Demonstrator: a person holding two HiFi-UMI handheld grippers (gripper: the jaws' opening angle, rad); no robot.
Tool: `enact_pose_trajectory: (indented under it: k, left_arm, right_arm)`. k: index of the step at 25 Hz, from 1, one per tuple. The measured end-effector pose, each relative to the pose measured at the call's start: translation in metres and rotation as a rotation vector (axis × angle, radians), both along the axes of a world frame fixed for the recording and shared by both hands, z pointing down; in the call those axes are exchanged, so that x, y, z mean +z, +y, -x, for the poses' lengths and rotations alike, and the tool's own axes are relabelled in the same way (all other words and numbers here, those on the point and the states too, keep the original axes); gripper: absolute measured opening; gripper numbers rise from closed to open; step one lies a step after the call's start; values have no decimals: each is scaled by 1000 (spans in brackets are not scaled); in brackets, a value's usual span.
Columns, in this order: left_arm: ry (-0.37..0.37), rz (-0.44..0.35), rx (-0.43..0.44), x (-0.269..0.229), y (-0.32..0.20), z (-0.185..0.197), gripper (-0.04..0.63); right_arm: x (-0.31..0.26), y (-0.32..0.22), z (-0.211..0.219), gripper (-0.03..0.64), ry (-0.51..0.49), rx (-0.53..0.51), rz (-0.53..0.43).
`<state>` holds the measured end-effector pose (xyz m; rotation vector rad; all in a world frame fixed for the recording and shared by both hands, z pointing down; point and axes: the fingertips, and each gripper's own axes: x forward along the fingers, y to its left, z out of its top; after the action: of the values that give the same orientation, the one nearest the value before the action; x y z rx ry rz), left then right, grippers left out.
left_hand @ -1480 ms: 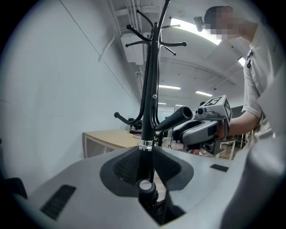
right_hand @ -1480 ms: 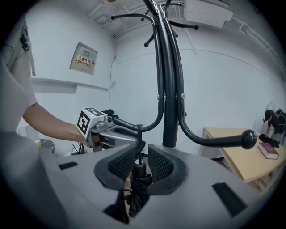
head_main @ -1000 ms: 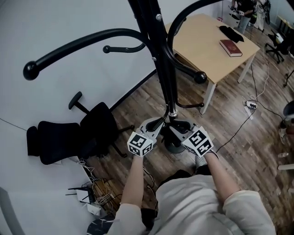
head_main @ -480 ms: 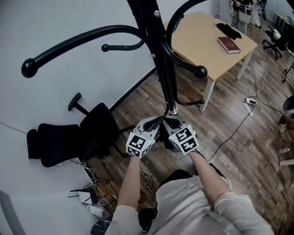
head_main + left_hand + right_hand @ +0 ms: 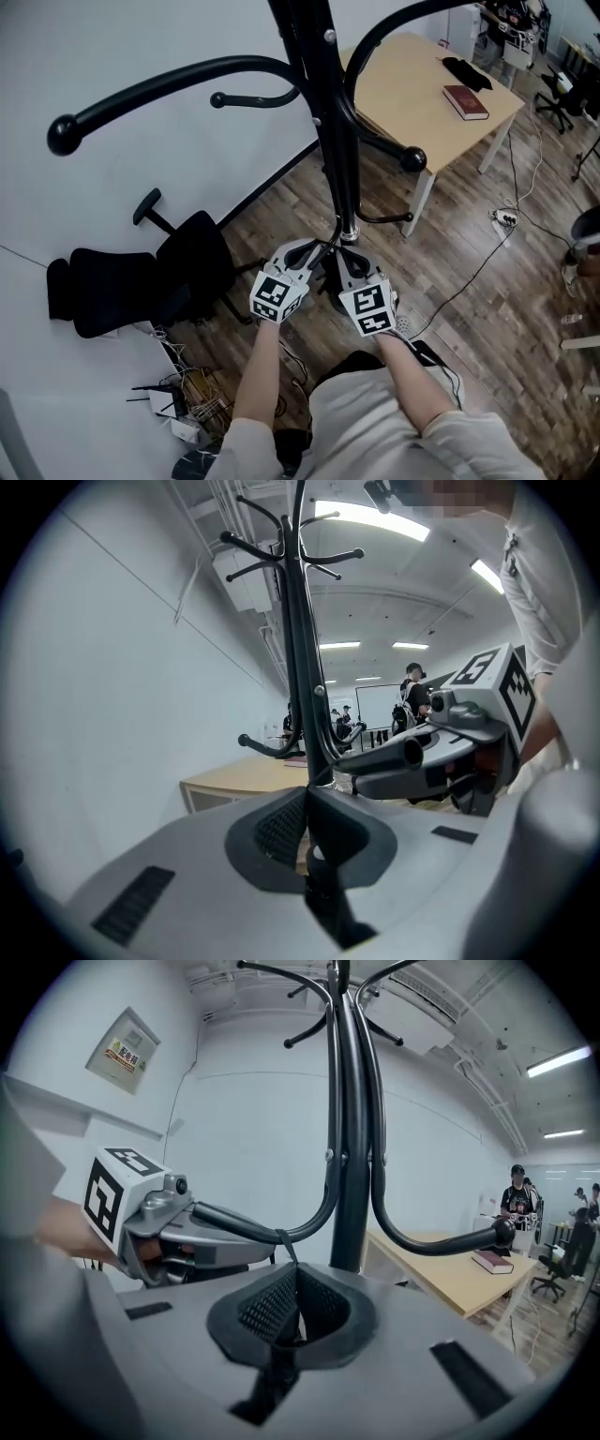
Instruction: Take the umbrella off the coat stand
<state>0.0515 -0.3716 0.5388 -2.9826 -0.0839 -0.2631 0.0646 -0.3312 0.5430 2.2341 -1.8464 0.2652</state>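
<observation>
Both hands are working low on the coat stand (image 5: 337,150), close together. Right gripper (image 5: 292,1286): the fingers have just been closing and now meet on a thin black strap (image 5: 278,1246). The strap runs up from the pads and loops over a curved hook arm (image 5: 239,1222) just above them. Left gripper (image 5: 307,797): the fingers are pressed together too, with a thin dark line in the seam that I read as the same strap. The two grippers face each other across that arm, one on either side of the loop. My guess at why: with a pinch on each side, the loop can be slid along and off the arm's end without the load dropping. I can't make out the umbrella's body in any view. I judge it hangs from the strap beneath the fingers, hidden by the gripper housings. Directly behind the fingers the stand's black pole rises, with more arms branching high above. Farther off, beyond the right fingers, is a wooden bench (image 5: 412,103) with a red book (image 5: 467,101) on it. A black office chair (image 5: 141,281) sits by the wall, out past the left fingers. People stand far down the room (image 5: 518,1199).
</observation>
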Motion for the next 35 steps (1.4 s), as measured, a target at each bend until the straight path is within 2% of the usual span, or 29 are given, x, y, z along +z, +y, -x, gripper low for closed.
enact_pose_trajectory:
  k: [8, 17, 23, 35]
  left_arm:
    - [30, -17, -8, -15, -3, 1, 25]
    - [32, -50, -6, -24, -4, 2, 23]
    - [40, -17, -43, -26, -5, 8, 25]
    - [24, -7, -80, -38, -2, 21, 25]
  right_arm:
    - [-20, 2, 0, 9, 15, -5, -38]
    - [-29, 2, 3, 9, 18, -22, -57]
    - [-32, 3, 9, 9, 20, -56, -37]
    - [-43, 12, 24, 9, 20, -119, -4]
